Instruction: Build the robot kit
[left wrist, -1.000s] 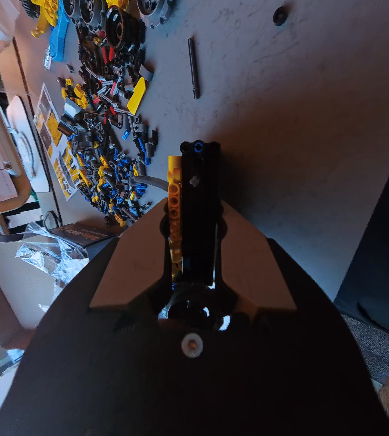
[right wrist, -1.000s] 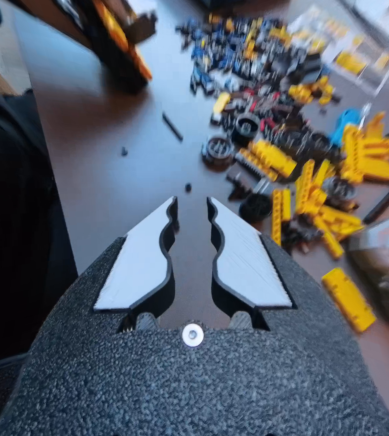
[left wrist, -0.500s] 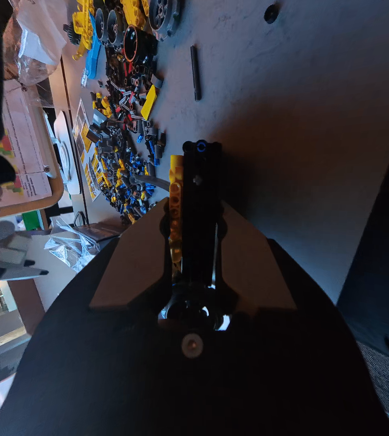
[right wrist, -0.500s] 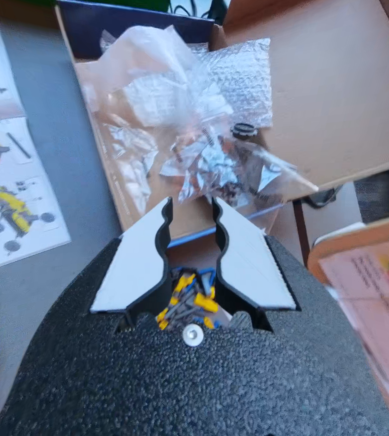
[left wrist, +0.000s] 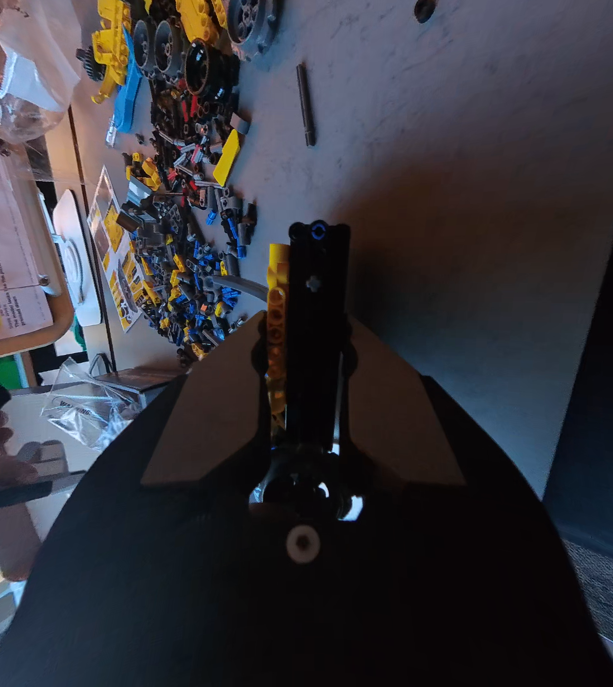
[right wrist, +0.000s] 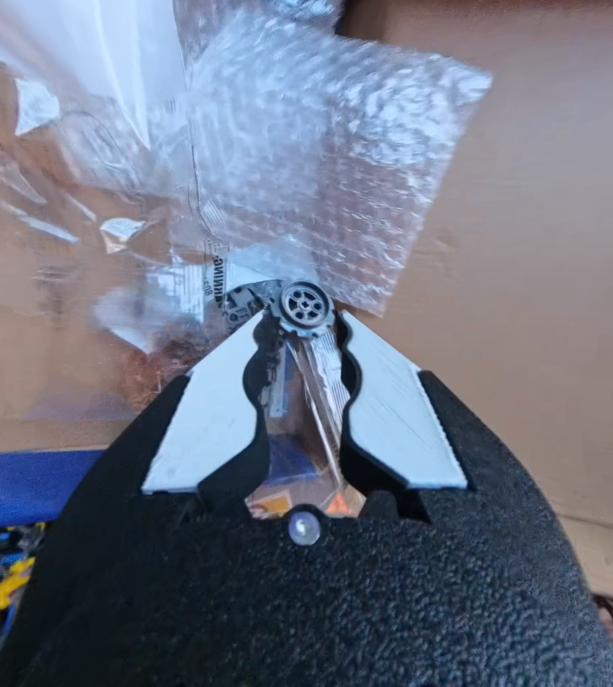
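My left tool (left wrist: 305, 331) is clamped on a black and yellow beam assembly (left wrist: 316, 297), held above the surface (left wrist: 465, 148) beside the loose parts (left wrist: 193, 260). My right tool (right wrist: 303, 327) stands apart over a box (right wrist: 520, 260), a grey wheel (right wrist: 304, 305) at its tips. Blurred plastic bags (right wrist: 260, 167) hide whatever lies beneath.

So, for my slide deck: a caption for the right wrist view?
Open right tongs at a grey gear wheel among clear plastic bags in a cardboard box.
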Demonstrator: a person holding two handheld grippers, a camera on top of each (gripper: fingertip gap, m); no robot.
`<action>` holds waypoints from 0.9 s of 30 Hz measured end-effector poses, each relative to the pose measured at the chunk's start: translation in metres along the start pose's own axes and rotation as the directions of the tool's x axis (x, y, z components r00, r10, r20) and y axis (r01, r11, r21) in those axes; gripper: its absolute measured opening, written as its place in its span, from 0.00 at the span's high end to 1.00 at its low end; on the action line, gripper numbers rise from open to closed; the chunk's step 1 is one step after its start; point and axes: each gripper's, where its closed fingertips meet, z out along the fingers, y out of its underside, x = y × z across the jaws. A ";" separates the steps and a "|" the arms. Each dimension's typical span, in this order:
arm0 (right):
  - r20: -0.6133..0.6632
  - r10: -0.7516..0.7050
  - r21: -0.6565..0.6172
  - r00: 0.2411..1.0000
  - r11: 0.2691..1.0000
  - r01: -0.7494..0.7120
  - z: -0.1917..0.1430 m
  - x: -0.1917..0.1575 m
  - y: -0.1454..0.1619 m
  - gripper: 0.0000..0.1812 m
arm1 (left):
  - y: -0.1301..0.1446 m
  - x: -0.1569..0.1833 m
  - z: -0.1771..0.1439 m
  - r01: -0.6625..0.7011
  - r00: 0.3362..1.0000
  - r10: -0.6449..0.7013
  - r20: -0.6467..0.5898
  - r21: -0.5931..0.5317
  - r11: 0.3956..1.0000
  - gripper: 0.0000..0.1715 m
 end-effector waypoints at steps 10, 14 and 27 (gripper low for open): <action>0.055 0.052 -0.140 0.997 0.989 -0.044 0.039 -0.003 0.008 0.81 | 0.002 -0.004 0.003 0.033 0.999 -0.034 -0.032 -0.014 0.999 0.80; -0.039 0.015 -0.042 0.999 0.999 -0.017 0.003 -0.002 -0.001 0.81 | 0.003 -0.005 0.004 0.027 0.999 -0.028 -0.033 -0.018 0.999 0.80; -0.075 0.351 0.240 0.933 0.915 -0.325 -0.251 -0.196 0.124 0.81 | 0.011 -0.019 0.006 0.057 0.973 -0.060 -0.222 -0.021 0.998 0.80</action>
